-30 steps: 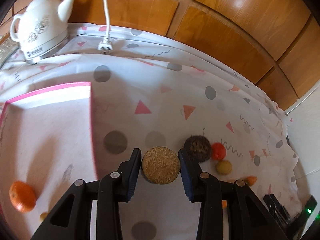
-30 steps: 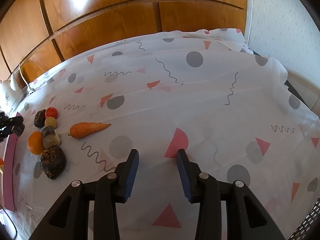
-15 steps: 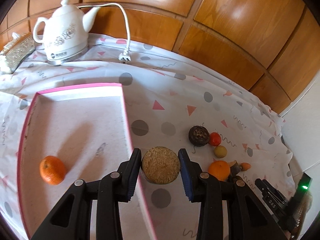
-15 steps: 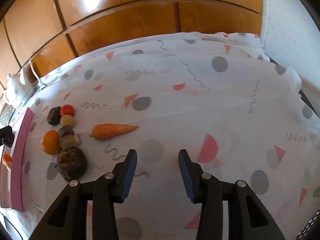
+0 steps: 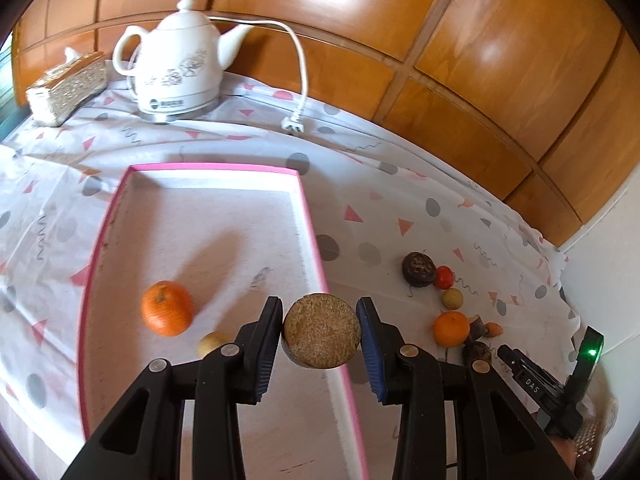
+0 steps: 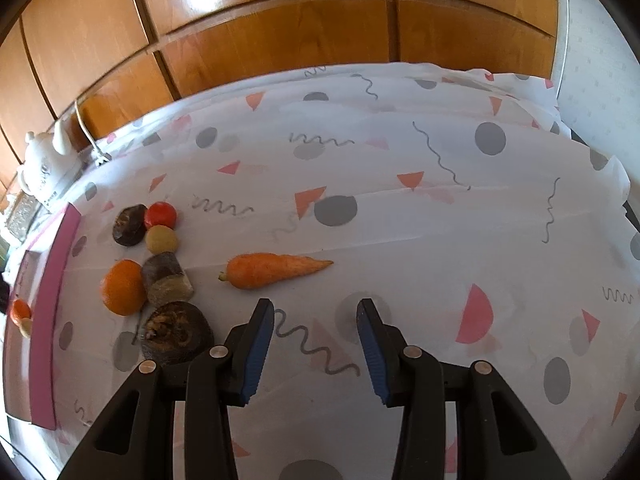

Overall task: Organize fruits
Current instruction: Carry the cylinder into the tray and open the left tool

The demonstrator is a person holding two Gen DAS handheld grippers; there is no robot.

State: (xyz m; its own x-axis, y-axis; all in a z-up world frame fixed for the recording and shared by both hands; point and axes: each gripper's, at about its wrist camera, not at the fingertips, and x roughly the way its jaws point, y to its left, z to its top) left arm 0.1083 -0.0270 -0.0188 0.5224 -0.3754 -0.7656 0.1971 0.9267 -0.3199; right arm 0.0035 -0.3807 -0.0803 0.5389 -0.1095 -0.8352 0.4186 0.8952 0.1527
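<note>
The left gripper (image 5: 320, 332) is closed firmly on a round brown fruit (image 5: 321, 330) with a rough, sandy skin, and both blue pads press its sides; it is held in the air above the right rim of the pink-edged tray (image 5: 312, 224), probably so that it can be set down inside. The tray already contains an orange (image 5: 167, 308) and a small pale yellow fruit (image 5: 212, 343) near its front part, so I judge that the tray is the place where the fruits are collected. The right gripper (image 6: 316, 344) has its jaws partly apart with nothing between them, and it hangs above the cloth just in front of a carrot (image 6: 272, 270). To the left of the carrot, close to the tray's edge, the remaining pieces lie in a small group: a second orange (image 6: 122, 288), a red round fruit (image 6: 160, 215), a small yellow one (image 6: 161, 239) and three dark brown pieces whose kind I cannot tell. All this rests on a white tablecloth (image 6: 400, 220) printed with grey dots, pink triangles and wavy lines. At the far left corner stand a white electric kettle (image 5: 176, 64) with its unplugged cord (image 5: 298, 80) and a tissue box (image 5: 66, 88). Behind the surface there are glossy wooden panels (image 5: 480, 40).
</note>
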